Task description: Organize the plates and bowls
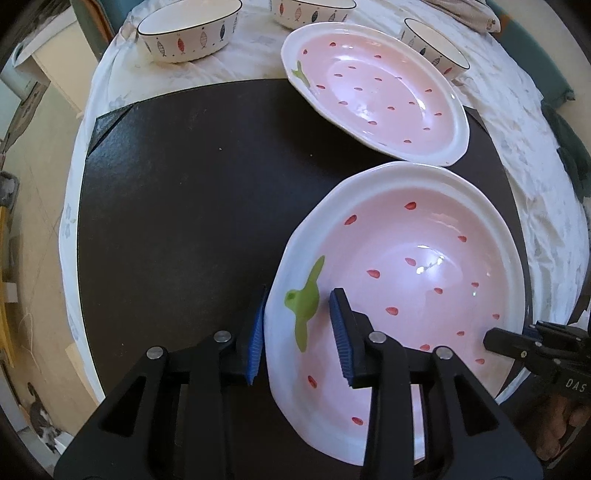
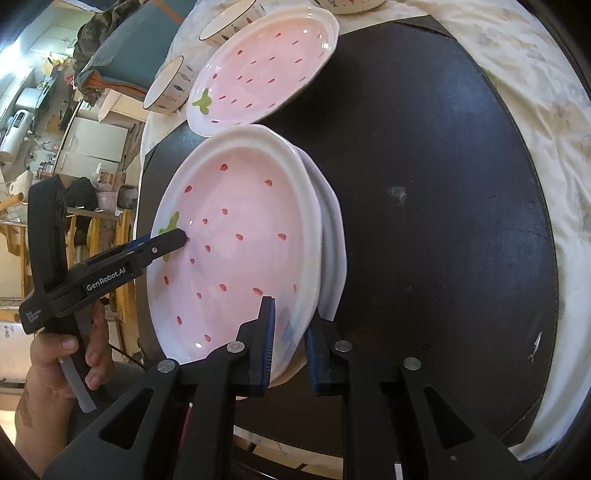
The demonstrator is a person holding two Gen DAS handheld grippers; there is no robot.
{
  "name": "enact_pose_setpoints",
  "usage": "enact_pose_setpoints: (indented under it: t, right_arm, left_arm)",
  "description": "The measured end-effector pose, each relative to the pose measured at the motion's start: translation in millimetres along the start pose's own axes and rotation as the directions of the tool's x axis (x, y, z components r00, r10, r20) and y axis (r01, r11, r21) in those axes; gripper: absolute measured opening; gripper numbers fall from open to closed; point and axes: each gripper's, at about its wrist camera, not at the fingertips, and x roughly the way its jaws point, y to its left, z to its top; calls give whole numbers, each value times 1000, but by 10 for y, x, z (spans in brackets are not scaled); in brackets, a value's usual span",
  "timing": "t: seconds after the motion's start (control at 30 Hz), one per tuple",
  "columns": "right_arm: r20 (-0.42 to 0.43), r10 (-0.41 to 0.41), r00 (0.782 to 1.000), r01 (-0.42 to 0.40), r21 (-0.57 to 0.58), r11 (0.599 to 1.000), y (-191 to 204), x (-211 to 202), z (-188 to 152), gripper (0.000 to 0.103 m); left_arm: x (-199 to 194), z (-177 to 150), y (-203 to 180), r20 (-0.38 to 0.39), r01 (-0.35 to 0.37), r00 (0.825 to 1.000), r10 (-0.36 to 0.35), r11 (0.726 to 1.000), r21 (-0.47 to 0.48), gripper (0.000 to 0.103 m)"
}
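Left wrist: both jaws straddle the strawberry-patterned pink plate's [image 1: 424, 266] white rim, unclamped.

Left of the left fingers [image 1: 297, 332] the dark mat [image 1: 184, 206] on the worktop lies bare, giving open passage ahead up to the fish-patterned bowls [image 1: 188, 33] at the far edge. Right of and ahead of those fingers the near pink plate [image 1: 406, 266] fills the space, with the second pink plate [image 1: 373, 92] just beyond, their rims nearly meeting. Right of the right fingers [image 2: 290, 343] the mat is open out to the white cloth [image 2: 554, 147]; left of them lies the stacked plate pair.
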Motion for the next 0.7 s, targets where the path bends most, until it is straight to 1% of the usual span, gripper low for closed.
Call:
enact_pose_setpoints:
  t: [0.2, 0.37, 0.5, 0.6, 0.7]
  right_arm:
    - [-25, 13, 1000, -13, 17, 1000, 2, 12, 15, 19]
    - [-37, -16, 999, 16, -7, 1000, 46, -10, 10, 19]
    - [-39, 7, 999, -6, 22, 1000, -11, -62, 14, 19]
    - [-30, -14, 999, 14, 14, 1000, -11, -126, 8, 19]
    - [-18, -45, 999, 46, 22, 999, -53, -182, -14, 19]
  left_arm:
    - [29, 30, -67, 23, -8, 1000, 7, 1000, 29, 31]
    - [35, 30, -38, 24, -1, 1000, 0, 1000, 12, 31]
    - [25, 24, -27, 27, -6, 1000, 6, 1000, 20, 31]
    - [35, 17, -28, 22, -2, 1000, 2, 1000, 16, 31]
    - [28, 8, -59, 24, -19, 1000, 18, 999, 31, 30]
